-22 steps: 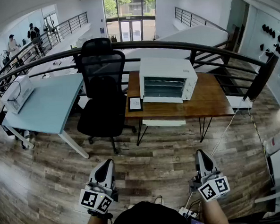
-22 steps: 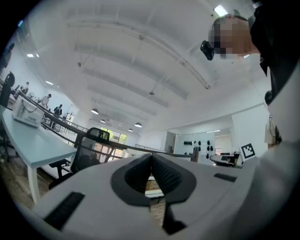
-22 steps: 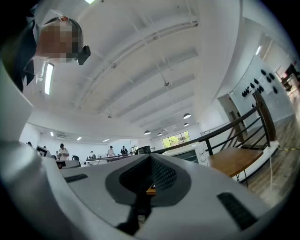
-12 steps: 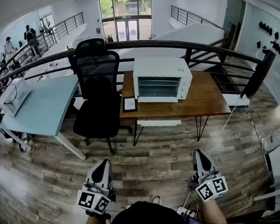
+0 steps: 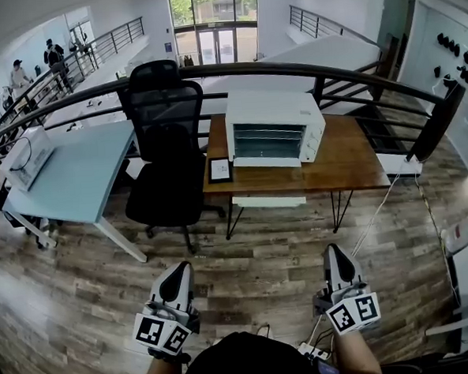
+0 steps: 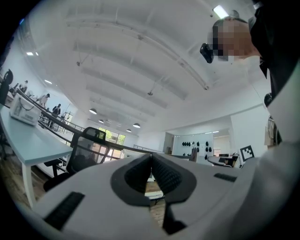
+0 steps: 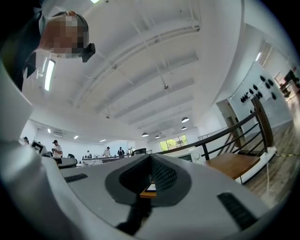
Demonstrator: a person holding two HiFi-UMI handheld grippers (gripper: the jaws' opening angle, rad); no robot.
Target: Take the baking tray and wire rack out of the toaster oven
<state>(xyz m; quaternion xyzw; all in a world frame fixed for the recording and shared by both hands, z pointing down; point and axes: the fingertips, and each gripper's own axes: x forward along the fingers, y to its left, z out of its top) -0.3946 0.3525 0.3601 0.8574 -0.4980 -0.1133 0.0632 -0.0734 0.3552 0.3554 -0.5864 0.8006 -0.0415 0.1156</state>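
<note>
1. I see a wood-plank floor (image 5: 262, 259) in mixed grey and brown tones throughout.
2. A brown wooden desk (image 5: 351, 163) on thin black legs stands just in front of a curved black railing (image 5: 354, 76).
3. A black office chair (image 5: 164, 147) sits at the desk's left end, beside a light-blue table (image 5: 83, 172).
4. Tall glazed doors (image 5: 215, 25) at the far end admit daylight.
5. The ceiling (image 6: 140, 56) is white, with round lamps (image 6: 136, 125) lit.
6. The right wall (image 5: 439, 43) is pale and carries small dark objects.

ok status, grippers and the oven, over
Left gripper and right gripper both shut, empty. Toaster oven on the wooden table ahead, untouched. Black chair at the table's left end, not in front of the oven.
</note>
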